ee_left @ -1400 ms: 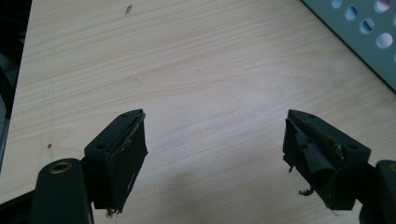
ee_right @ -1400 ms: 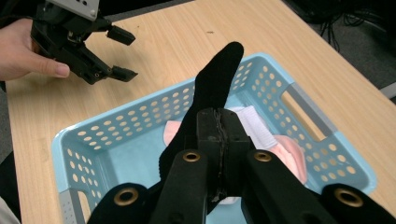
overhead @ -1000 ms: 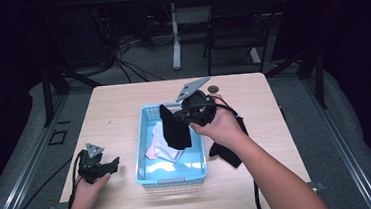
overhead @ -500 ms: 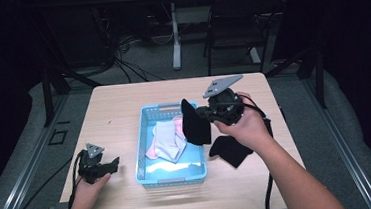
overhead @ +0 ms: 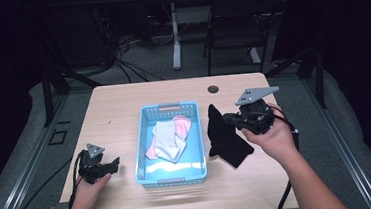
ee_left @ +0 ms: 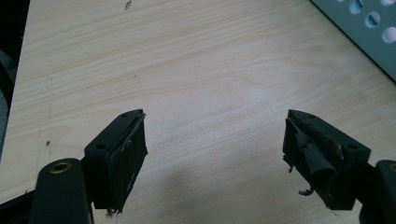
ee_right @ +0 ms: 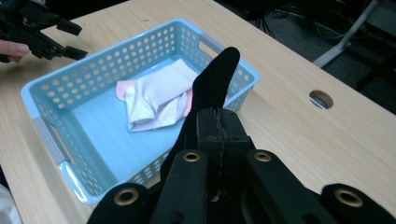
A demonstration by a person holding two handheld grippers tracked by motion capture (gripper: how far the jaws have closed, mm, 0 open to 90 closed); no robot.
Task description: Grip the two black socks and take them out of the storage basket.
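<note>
A: What's at nine o'clock?
B: The left gripper (overhead: pixel 112 163), jaws apart over bare table (overhead: pixel 119 114), left of the basket (overhead: pixel 169 109).
A: And three o'clock?
B: The right gripper (overhead: pixel 226 119) clamps a black sock (overhead: pixel 225 140), hanging just right of the basket. It looks soft, light and floppy; pinch an edge.

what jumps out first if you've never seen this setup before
The light blue basket at the middle of the wooden table stands out, with a pink and white cloth bunched inside it. Just right of the basket, the right gripper is shut on a black cloth that hangs down to the tabletop. At the near left, the left gripper rests on the table with its fingers wide apart on nothing.
</note>
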